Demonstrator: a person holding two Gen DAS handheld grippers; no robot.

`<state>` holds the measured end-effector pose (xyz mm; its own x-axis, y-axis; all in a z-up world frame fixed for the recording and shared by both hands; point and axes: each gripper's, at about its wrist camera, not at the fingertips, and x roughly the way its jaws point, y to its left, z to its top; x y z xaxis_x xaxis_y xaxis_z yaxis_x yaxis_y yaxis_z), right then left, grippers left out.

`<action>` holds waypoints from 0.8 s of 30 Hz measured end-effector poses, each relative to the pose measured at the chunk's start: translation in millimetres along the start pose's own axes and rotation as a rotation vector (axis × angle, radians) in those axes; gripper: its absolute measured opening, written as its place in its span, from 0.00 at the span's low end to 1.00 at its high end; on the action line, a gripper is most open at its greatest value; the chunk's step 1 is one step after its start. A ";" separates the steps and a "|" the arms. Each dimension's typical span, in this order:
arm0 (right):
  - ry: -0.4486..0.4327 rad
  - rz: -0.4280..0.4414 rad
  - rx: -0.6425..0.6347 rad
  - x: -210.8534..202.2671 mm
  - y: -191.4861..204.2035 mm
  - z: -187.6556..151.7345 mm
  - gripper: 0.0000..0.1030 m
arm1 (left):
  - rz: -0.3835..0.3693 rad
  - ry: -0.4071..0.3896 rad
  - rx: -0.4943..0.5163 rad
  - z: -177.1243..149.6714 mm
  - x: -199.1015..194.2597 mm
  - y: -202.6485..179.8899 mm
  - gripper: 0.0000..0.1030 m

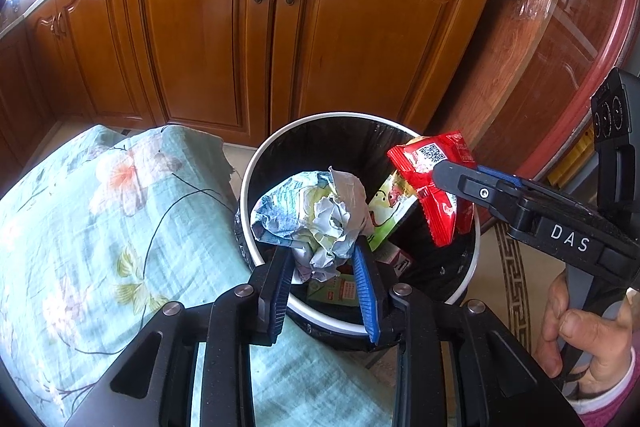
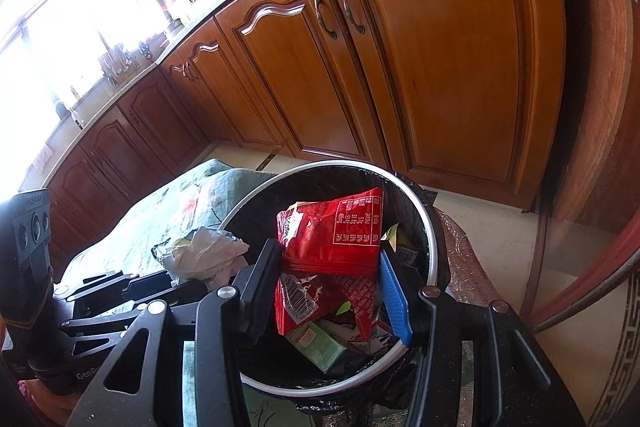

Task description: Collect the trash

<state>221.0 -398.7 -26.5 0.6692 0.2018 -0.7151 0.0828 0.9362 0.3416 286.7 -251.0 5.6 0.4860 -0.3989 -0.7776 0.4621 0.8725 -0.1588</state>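
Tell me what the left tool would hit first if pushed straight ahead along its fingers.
Holding the crumpled wrapper, the left tool points down into the trash bin; it would probably first meet the green carton in the bin, though depth is unclear.

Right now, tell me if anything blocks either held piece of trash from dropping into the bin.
Nothing visible does. The crumpled wrapper in the left gripper and the red packet in the right gripper both hang over the open bin.

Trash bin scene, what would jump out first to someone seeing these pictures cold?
The red snack wrapper, clamped in the right gripper over the black-lined trash bin. Beside it the left gripper holds a crumpled pale wrapper above the bin's near rim. Behind stand orange-brown wooden cabinet doors.
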 end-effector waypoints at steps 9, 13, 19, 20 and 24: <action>0.012 -0.011 -0.004 3.3 1.2 -0.7 0.50 | 0.002 0.010 0.025 0.3 1.9 -1.1 0.38; 0.012 -0.017 0.006 1.7 0.0 0.7 0.59 | 0.023 0.008 0.043 0.9 -0.8 -4.8 0.56; -0.022 0.007 0.041 -12.5 -2.3 1.0 0.71 | 0.030 -0.019 0.030 -4.5 -16.6 0.3 0.64; -0.029 0.011 0.047 -15.4 -2.1 0.4 0.72 | 0.027 -0.027 0.021 -7.5 -21.1 3.2 0.64; -0.075 0.045 0.071 -32.7 0.9 -6.4 0.80 | 0.006 -0.059 -0.066 -26.6 -43.1 21.2 0.68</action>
<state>194.5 -402.6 -6.7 0.7267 0.2182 -0.6514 0.1021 0.9034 0.4165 255.8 -207.8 19.6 0.5324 -0.4079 -0.7417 0.4103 0.8908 -0.1954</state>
